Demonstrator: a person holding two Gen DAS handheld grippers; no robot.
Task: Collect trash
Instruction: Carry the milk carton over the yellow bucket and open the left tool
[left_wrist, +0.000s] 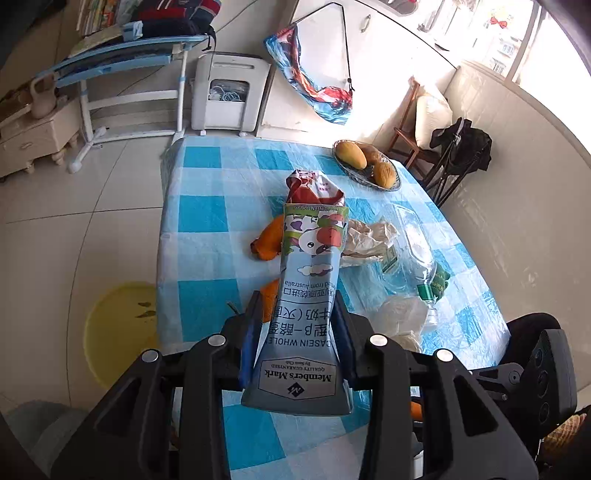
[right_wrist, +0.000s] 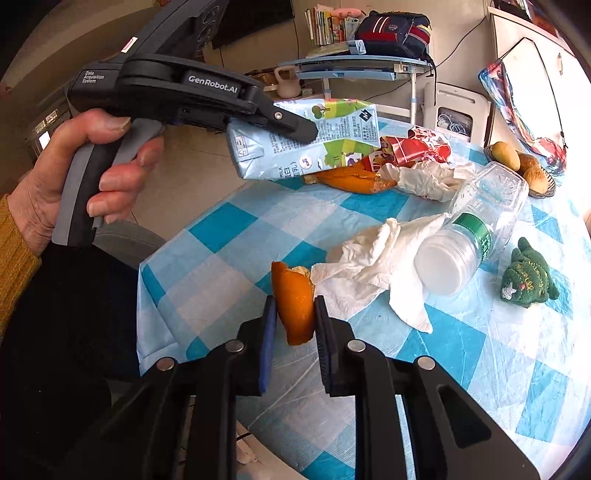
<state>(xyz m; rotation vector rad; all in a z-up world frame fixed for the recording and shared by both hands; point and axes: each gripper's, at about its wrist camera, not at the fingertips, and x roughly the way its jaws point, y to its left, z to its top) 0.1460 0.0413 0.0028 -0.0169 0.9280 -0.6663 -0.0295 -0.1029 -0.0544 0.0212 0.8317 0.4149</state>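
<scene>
My left gripper (left_wrist: 297, 314) is shut on a flattened milk carton (left_wrist: 308, 280) and holds it above the table; it also shows in the right wrist view (right_wrist: 310, 146). My right gripper (right_wrist: 295, 314) is shut on a piece of orange peel (right_wrist: 293, 301) at the table's near edge. More orange peel (right_wrist: 351, 179), a red wrapper (right_wrist: 413, 146), crumpled tissues (right_wrist: 373, 266), and a clear plastic bottle (right_wrist: 476, 225) lie on the blue checked tablecloth (right_wrist: 221, 254).
A yellow bin (left_wrist: 118, 325) stands on the floor left of the table. A basket of fruit (left_wrist: 369, 166) sits at the table's far right. A small green plush toy (right_wrist: 526, 275) lies right of the bottle. A chair (left_wrist: 417, 136) stands beyond the table.
</scene>
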